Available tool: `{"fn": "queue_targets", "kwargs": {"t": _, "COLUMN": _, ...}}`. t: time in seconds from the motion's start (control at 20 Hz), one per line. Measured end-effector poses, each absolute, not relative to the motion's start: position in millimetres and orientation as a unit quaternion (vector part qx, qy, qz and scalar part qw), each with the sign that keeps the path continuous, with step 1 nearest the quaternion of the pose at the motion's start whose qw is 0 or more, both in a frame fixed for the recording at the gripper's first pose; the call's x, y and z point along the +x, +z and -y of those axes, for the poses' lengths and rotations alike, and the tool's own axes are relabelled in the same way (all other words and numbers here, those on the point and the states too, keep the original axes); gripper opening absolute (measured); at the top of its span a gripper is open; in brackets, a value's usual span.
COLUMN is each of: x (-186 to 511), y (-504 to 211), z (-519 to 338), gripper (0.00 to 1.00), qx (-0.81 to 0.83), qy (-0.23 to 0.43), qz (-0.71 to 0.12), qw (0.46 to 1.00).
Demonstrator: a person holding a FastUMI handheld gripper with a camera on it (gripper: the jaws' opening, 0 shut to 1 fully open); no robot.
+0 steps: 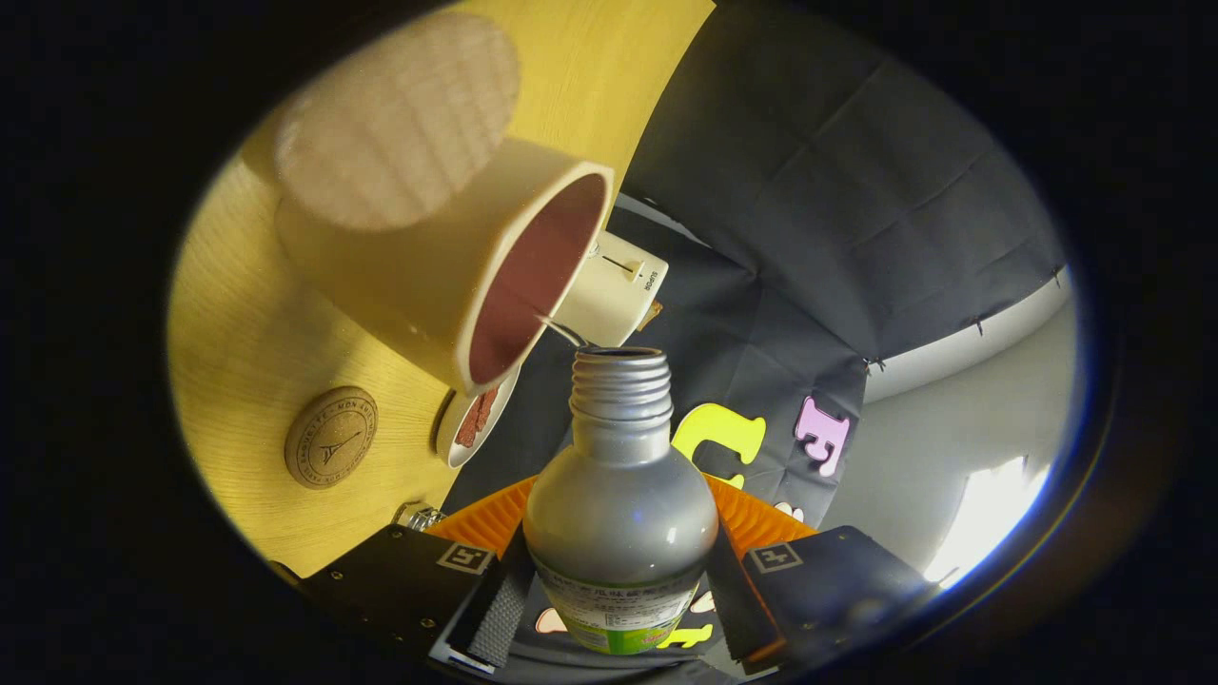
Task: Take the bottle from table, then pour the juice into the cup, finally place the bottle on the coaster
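**Bottle tipped at the cup's rim**

While our gripper (617, 580) is clamped on the bottle (618, 495), with both black fingers pressed against its grey body from either side, the bottle's uncapped threaded neck points away from us at twelve o'clock. A label wraps the bottle low between the fingers; we leave its print unread. Orange ribbed parts of the gripper show behind the bottle's shoulders at ten and two o'clock.

Just beyond the open mouth, at about eleven o'clock, sits the cream cup (447, 262), which appears tilted in our rolled view, its reddish-brown interior turned toward the bottle. A thin clear thread of liquid (563, 329) runs between the bottle's mouth and the cup's lower rim. We cannot tell how full the cup is.

Under the cup's rim, at ten o'clock from the neck, a small white dish (473, 419) shows a reddish patch. Farther out at nine o'clock a round cork coaster (331, 437) lies flat on the yellow wooden table (238, 323), well apart from the bottle. Beyond the cup at eleven o'clock is a pale woven round mat (400, 119), and just behind its rim at twelve o'clock a white boxy device (614, 290).
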State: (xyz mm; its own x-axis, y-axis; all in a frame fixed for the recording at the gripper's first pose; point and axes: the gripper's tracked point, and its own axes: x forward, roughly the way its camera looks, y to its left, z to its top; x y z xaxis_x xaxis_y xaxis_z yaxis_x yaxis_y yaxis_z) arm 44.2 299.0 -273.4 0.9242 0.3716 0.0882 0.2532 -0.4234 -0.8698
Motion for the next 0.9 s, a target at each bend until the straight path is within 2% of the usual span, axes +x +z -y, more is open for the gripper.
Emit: {"fn": "queue_targets", "kwargs": {"t": 0.9, "x": 31.5, "y": -268.7, "z": -314.3, "gripper": 0.82, "qx": -0.843, "qy": 0.060, "qz": 0.207, "qw": 0.492}}
